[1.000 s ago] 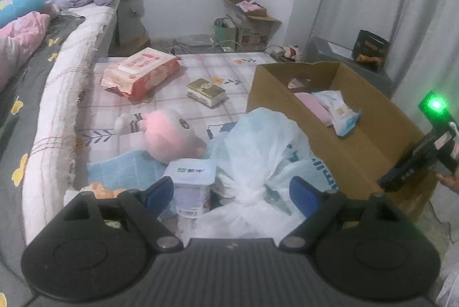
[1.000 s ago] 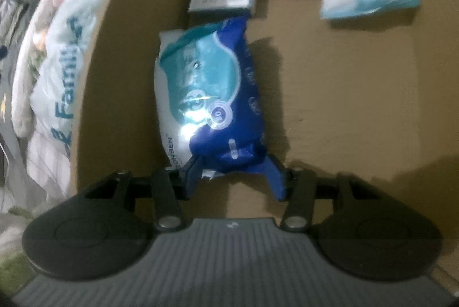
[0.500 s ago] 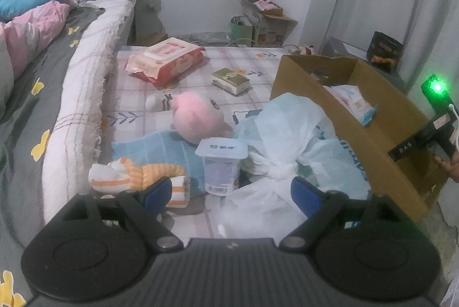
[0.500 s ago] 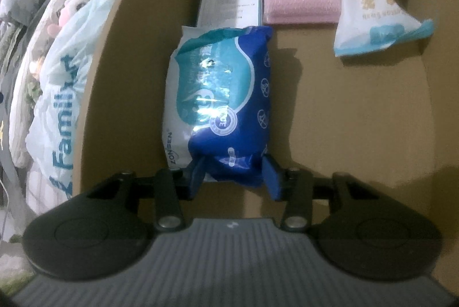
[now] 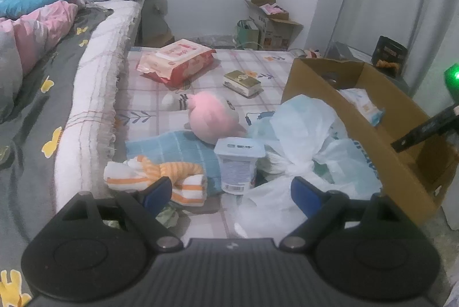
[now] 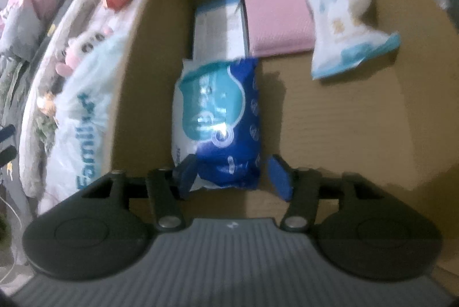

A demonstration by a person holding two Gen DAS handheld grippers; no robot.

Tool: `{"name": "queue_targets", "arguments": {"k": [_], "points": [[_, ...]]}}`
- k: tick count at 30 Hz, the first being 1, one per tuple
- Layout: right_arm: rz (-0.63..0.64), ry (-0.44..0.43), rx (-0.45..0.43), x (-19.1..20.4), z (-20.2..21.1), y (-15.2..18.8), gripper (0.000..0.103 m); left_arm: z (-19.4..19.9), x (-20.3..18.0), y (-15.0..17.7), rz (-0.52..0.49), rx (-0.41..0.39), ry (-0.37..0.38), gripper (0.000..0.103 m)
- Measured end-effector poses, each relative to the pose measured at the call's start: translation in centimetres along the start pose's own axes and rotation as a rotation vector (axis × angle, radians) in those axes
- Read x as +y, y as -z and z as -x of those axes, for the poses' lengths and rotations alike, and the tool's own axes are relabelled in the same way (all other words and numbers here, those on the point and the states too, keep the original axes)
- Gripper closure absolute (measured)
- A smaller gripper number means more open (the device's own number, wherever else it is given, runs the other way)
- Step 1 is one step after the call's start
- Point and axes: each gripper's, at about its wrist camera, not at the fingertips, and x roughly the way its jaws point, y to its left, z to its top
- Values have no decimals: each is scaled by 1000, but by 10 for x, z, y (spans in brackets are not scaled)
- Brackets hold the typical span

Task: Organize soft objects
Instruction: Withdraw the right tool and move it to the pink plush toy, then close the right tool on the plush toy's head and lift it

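Hovering wide open, the left gripper (image 5: 231, 192) faces the striped sock roll (image 5: 155, 177) just beyond its left finger. The right gripper (image 6: 233, 175) has just been opening; the blue tissue pack (image 6: 221, 117) lies lengthwise ahead, released inside the cardboard box (image 6: 358, 134).

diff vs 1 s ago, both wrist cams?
The right tool has just been opening: its pads have let go of the blue tissue pack, which lies in the cardboard box. The left tool shifted along the mat, still open and empty. The pink pad and white wipes pack stayed put.
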Motion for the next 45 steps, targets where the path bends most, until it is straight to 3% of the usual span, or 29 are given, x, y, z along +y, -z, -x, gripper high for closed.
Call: {"name": "queue_targets", "arguments": {"k": [8,18,26,33,39,45], "points": [[12,-127,-155,45,50,-7,37,7,11,3,13,-15,-8,12],[104,-318,-150,150,28,-58,26,-8,20,-23,40,-55,-18,12],[71,-322,-39,214,-50,-131,19,-66,21,-59,26,-18,-33,12],[-96,-292,112,208,-142,-175,18,-124,39,-75,125,87,-12,12],[-173,-304,204,199,-198,-187,17,-158,48,-81,163,167,13,12],[-174,-355,267,203,-217,-180,17,-177,55,-85,186,208,35,14]]}}
